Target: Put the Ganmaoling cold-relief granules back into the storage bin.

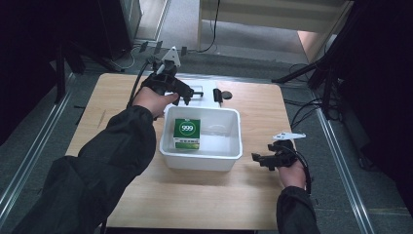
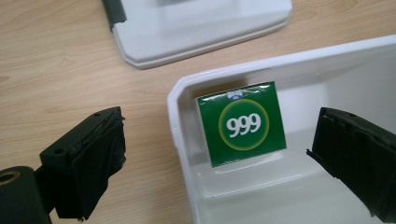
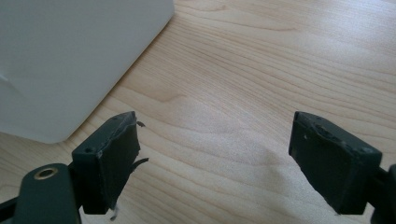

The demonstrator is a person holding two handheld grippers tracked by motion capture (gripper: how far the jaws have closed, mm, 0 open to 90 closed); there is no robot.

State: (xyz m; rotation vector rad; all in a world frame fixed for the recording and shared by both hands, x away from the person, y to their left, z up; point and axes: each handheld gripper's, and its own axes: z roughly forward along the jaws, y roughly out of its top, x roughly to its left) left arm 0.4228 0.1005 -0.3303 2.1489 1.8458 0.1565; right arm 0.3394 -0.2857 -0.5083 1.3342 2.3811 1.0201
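at left, the left gripper (image 1: 195, 95) hovers past the far left corner of a white tub (image 1: 229, 161), its jaws apart and holding nothing. inside the tub, a green box (image 1: 187, 133) (marked 999) lies against the left wall. at right, the right gripper (image 1: 259, 160) rests beside the tub on the wooden table (image 1: 204, 200), jaws apart, empty.

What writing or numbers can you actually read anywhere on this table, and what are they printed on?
"999": white digits in a yellow-ringed circle on the green box lying inside the white tub.
A small white and blue mark at that box's top edge: too small to read.
A pale band along the box's lower edge in the high view: blurred, unreadable.
Nothing readable on the white lid lying on the wooden table.
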